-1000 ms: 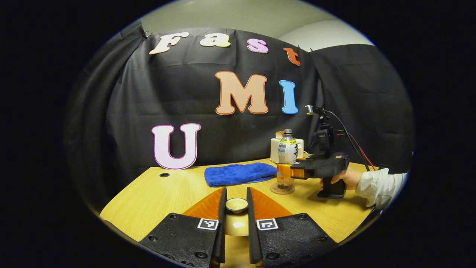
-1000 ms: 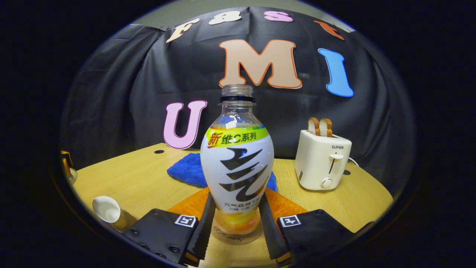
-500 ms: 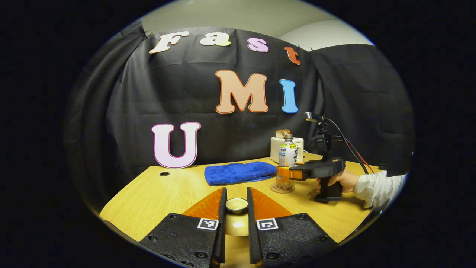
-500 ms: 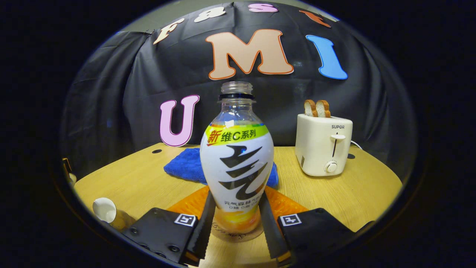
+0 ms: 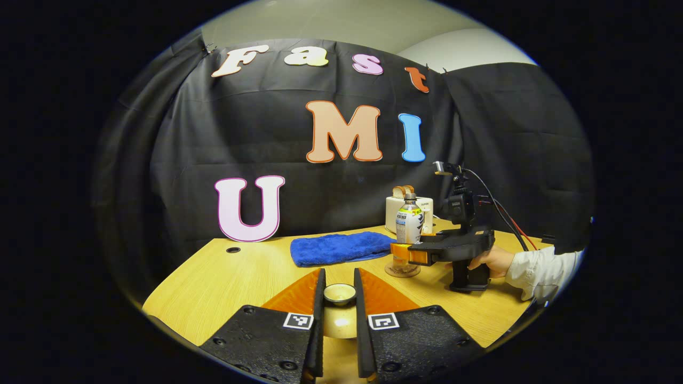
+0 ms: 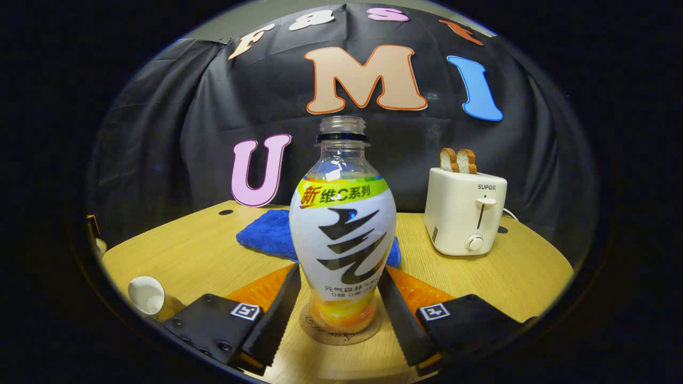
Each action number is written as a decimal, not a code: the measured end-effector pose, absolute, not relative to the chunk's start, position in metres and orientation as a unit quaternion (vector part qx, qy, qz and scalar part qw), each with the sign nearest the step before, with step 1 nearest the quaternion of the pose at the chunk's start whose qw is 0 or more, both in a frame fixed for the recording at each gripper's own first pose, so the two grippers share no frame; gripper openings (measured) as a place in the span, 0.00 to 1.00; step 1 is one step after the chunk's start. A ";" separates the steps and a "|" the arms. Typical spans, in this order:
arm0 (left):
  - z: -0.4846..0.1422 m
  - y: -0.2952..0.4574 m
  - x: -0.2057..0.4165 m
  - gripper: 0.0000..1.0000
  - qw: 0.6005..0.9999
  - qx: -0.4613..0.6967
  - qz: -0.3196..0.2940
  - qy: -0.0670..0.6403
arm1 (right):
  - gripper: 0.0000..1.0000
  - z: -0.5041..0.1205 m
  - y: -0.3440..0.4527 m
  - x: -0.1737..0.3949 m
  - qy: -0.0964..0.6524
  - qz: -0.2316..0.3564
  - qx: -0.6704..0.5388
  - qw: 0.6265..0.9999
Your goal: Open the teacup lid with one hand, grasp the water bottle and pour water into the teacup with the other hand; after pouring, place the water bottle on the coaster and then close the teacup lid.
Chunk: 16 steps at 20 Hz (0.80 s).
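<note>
The water bottle (image 6: 341, 240), uncapped with a white and green label, stands upright on the round coaster (image 6: 341, 333). My right gripper (image 6: 339, 269) is open, its fingers flanking the bottle's lower half with a small gap on each side. The teacup (image 6: 145, 295) sits at the far lower left, its white inside showing. In the left gripper view my left gripper (image 5: 339, 273) is shut on the golden teacup lid (image 5: 339, 294), pinching its knob. Farther right in that view are the bottle (image 5: 409, 226), the coaster (image 5: 401, 271) and the right gripper (image 5: 405, 255), held by a hand (image 5: 491, 261).
A blue towel (image 6: 267, 234) lies behind the bottle on the wooden table (image 6: 203, 250). A cream toaster (image 6: 467, 210) with two bread slices stands at the back right. The table's rounded front edge runs close below both grippers.
The bottle came down onto the coaster, and my right gripper's fingers have spread away from its sides. My left gripper has stayed in place, shut on the lid.
</note>
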<state>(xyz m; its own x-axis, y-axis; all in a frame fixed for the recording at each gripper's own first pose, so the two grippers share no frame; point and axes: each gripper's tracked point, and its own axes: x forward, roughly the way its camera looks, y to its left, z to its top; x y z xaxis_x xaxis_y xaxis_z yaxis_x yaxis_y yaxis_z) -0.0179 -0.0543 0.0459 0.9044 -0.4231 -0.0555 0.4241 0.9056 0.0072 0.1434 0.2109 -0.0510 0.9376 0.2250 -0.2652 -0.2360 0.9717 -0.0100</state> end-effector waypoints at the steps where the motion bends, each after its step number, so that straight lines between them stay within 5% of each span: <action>1: 0.046 -0.057 -0.016 0.23 0.975 0.011 -0.219 0.025 | 0.94 -0.050 0.207 0.142 0.130 0.114 -0.021 0.985; 16: 0.007 -0.095 0.009 0.23 0.969 0.004 -0.241 0.051 | 1.00 -0.039 0.161 0.089 0.104 0.097 -0.016 0.990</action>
